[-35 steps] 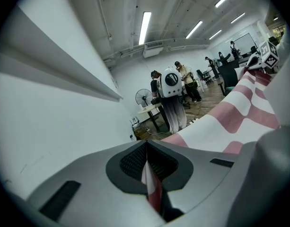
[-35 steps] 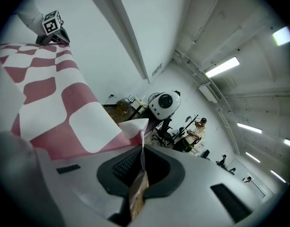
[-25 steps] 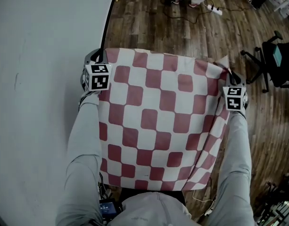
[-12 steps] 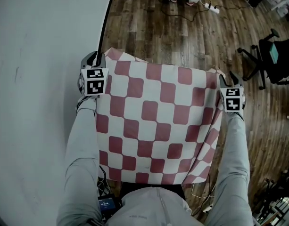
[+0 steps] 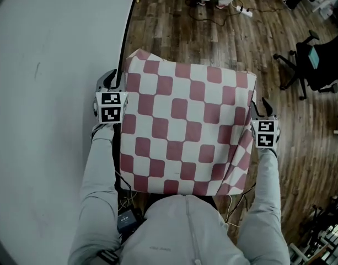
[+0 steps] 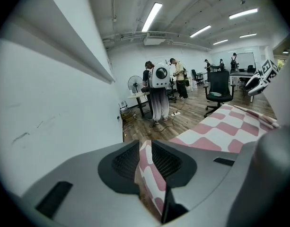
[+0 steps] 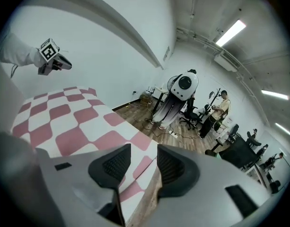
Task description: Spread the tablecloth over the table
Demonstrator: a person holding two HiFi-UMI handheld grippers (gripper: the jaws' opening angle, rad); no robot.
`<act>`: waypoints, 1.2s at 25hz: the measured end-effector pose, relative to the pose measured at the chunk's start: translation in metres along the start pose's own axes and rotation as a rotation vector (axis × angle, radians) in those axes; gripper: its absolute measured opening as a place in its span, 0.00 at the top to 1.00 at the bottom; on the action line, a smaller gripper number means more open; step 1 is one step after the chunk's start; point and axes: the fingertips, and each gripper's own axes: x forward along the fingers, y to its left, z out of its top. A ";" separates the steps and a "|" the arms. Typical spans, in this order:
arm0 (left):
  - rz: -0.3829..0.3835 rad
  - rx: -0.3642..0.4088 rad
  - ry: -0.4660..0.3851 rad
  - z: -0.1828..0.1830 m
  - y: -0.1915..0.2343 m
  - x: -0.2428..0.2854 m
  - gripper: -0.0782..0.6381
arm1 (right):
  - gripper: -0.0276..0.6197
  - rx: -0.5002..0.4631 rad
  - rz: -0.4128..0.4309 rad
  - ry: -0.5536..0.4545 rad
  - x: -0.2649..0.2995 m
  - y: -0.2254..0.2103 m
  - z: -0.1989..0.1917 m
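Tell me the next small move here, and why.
Probably open the left gripper and let its edge drop. The tablecloth already lies flat and spread, and the right gripper has just opened its jaws, the cloth's edge loose between them, while the left one seems to pinch a fold.

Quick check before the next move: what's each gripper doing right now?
Left gripper: closed on the tablecloth edge.
Right gripper: open, jaws have just been opening; tablecloth edge between them, not pressed.
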 end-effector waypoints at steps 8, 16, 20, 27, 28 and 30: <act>-0.174 -0.042 -0.032 -0.004 -0.094 -0.076 0.78 | 0.69 0.102 0.005 -0.021 -0.085 0.036 -0.041; -0.393 -0.070 -0.048 -0.008 -0.213 -0.140 0.81 | 0.71 0.197 0.043 0.108 -0.155 0.084 -0.136; -0.493 -0.077 -0.044 -0.010 -0.266 -0.164 0.83 | 0.72 0.235 0.071 0.180 -0.176 0.109 -0.178; -0.687 -0.055 -0.009 -0.021 -0.354 -0.193 0.85 | 0.74 0.265 0.104 0.270 -0.195 0.144 -0.223; -0.711 -0.044 -0.005 -0.023 -0.364 -0.196 0.85 | 0.74 0.270 0.109 0.281 -0.195 0.149 -0.229; -0.753 -0.023 0.002 -0.028 -0.382 -0.203 0.85 | 0.75 0.287 0.119 0.304 -0.196 0.158 -0.241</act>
